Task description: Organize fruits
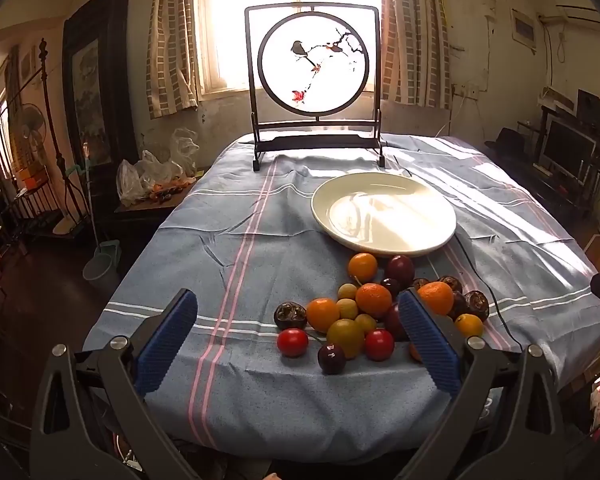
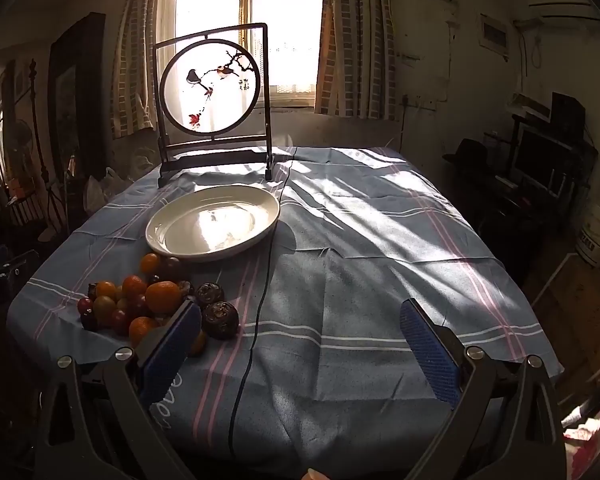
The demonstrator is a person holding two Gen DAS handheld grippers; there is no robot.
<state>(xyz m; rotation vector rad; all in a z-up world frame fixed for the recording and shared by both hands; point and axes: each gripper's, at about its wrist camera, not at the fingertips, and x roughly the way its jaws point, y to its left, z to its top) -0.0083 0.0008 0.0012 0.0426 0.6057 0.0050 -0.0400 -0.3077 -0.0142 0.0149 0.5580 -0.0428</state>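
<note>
A pile of small fruits (image 1: pixel 364 312) lies on the blue striped tablecloth: oranges, red tomatoes, dark plums, yellow-green fruits and brown wrinkled ones. An empty white plate (image 1: pixel 384 214) sits just behind the pile. My left gripper (image 1: pixel 298 312) is open and empty, held in front of the pile, its right finger overlapping the pile's right side. In the right wrist view the pile (image 2: pixel 148 304) is at the left and the plate (image 2: pixel 214 222) behind it. My right gripper (image 2: pixel 300 320) is open and empty over bare cloth right of the pile.
A framed round bird painting on a stand (image 1: pixel 314 92) stands at the table's far edge before a bright window. A thin black cable (image 2: pixel 260 300) runs across the cloth beside the plate. Plastic bags (image 1: pixel 156 176) sit on a side table at left. Furniture lines the right wall.
</note>
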